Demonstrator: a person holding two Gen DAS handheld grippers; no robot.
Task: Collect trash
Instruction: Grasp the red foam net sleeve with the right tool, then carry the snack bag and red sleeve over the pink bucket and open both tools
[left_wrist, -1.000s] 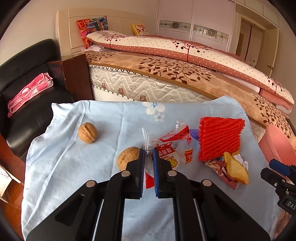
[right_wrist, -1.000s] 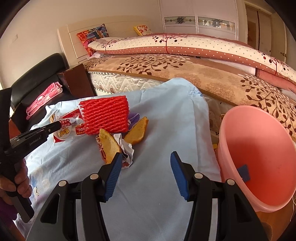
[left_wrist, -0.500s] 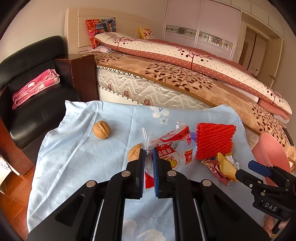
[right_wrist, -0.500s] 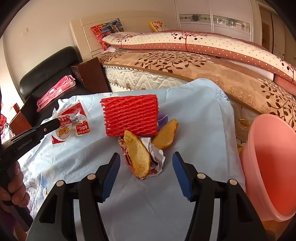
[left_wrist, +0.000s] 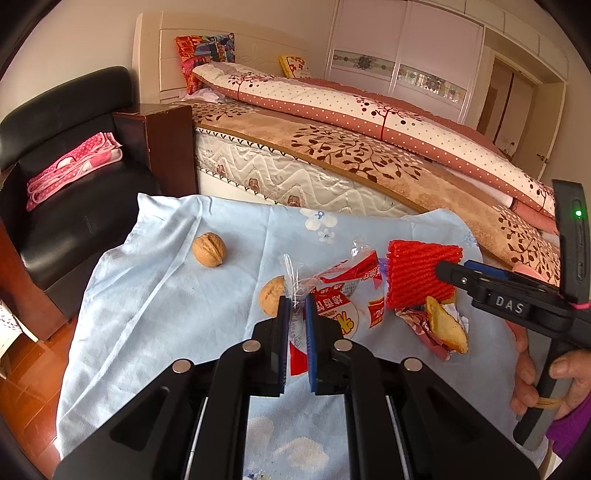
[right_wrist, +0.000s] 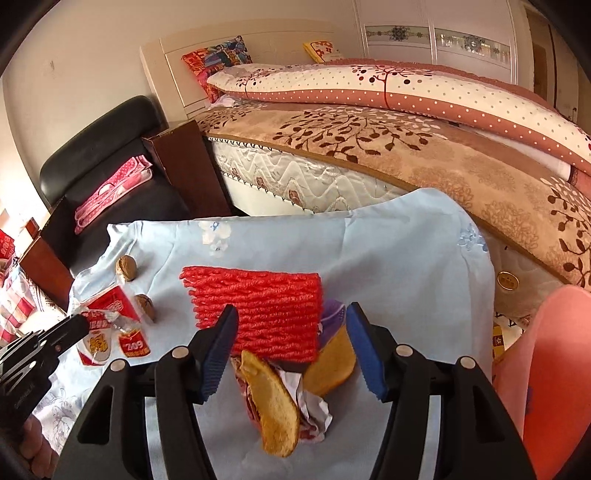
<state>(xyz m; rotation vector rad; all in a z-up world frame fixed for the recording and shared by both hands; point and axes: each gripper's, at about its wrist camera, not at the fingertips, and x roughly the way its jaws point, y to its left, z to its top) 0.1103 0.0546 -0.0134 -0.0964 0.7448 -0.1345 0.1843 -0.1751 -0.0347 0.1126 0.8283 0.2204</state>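
Observation:
My left gripper (left_wrist: 295, 314) is shut on a red and white plastic snack wrapper (left_wrist: 338, 295), lifting it above the blue cloth (left_wrist: 166, 314); the wrapper also shows in the right wrist view (right_wrist: 110, 325). My right gripper (right_wrist: 290, 328) is open, its fingers on either side of a red foam fruit net (right_wrist: 258, 306) and over two orange peel pieces (right_wrist: 275, 402) on a crumpled wrapper (right_wrist: 310, 402). The net (left_wrist: 417, 273) and peel (left_wrist: 445, 325) show in the left wrist view.
Two walnuts (left_wrist: 208, 249) (left_wrist: 271, 295) lie on the cloth at the left. A pink bucket (right_wrist: 554, 369) stands off the table's right edge. A bed (left_wrist: 351, 155) lies behind, with a black sofa (left_wrist: 66, 177) and a brown cabinet (left_wrist: 166, 147) at the left.
My left gripper has risen and pulled back with the wrapper. My right gripper has moved forward and left, from beside the bucket to over the peel and red net.

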